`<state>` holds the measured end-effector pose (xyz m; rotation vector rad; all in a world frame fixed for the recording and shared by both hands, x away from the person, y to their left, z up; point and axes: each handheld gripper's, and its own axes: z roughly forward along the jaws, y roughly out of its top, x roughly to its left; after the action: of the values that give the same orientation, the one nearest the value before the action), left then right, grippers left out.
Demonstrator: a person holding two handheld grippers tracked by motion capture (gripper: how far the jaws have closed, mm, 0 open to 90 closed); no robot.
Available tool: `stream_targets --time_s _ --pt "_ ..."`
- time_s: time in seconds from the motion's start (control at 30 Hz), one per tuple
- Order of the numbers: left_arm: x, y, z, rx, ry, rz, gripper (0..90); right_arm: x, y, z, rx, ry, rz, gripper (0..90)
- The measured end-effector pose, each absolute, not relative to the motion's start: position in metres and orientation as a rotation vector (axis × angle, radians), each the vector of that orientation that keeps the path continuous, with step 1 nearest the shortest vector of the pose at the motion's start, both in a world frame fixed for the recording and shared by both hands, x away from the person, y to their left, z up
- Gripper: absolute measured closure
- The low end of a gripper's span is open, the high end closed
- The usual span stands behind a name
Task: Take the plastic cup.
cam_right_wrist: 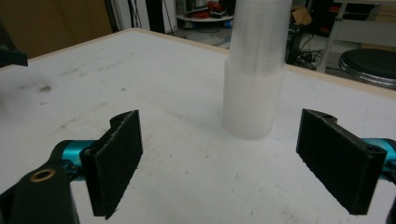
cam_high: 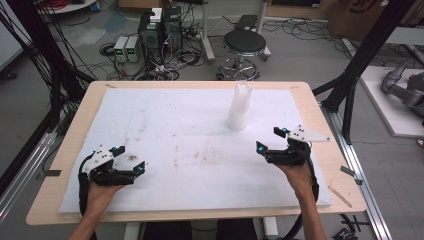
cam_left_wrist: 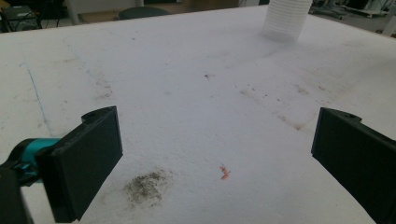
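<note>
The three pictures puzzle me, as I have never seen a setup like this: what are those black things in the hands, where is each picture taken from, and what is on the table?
A person sits at a table and holds a hand-held tool with two black jaws in each hand. The left gripper and the right gripper both stand open and hold nothing.

The high view comes from a fixed camera above the person, looking forward and down. The other two come from small cameras riding on each gripper, looking out between its own jaws.

On the wooden table lies a white foam sheet with some dirty marks. On it stands a tall stack of clear plastic cups, upright and apart from both grippers. The right gripper points toward it. Behind the table are a black round stool and cables on the floor.
</note>
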<state>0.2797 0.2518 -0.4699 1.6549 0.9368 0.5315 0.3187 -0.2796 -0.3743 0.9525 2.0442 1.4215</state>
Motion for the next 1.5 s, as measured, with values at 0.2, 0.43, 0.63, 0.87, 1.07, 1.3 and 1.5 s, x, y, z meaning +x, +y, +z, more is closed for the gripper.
stream_targets --time_s 0.2,0.43,0.63,0.87,1.07,1.3,1.5 --pt "0.28 0.252 -0.47 1.662 0.935 0.53 1.8 0.335 -0.279 -0.334 0.944 2.07 1.38 13.7" --pt "0.281 0.253 -0.47 1.656 0.947 0.523 1.8 0.359 -0.273 -0.305 0.956 2.094 1.353 13.0" --pt "0.282 0.253 -0.47 1.658 0.954 0.506 1.8 0.377 -0.261 -0.295 0.969 2.142 1.285 13.1" --pt "0.284 0.254 -0.47 1.658 0.973 0.487 1.8 0.402 -0.243 -0.281 0.955 2.172 1.208 13.1" --pt "0.284 0.254 -0.47 1.656 0.973 0.486 1.8 0.426 -0.227 -0.273 0.958 2.184 1.188 13.1" --pt "0.284 0.253 -0.47 1.657 0.972 0.492 1.8 0.453 -0.217 -0.264 0.994 2.161 1.212 13.1" --pt "0.284 0.253 -0.47 1.659 0.972 0.49 1.8 0.47 -0.211 -0.275 1.058 2.173 1.206 13.1"
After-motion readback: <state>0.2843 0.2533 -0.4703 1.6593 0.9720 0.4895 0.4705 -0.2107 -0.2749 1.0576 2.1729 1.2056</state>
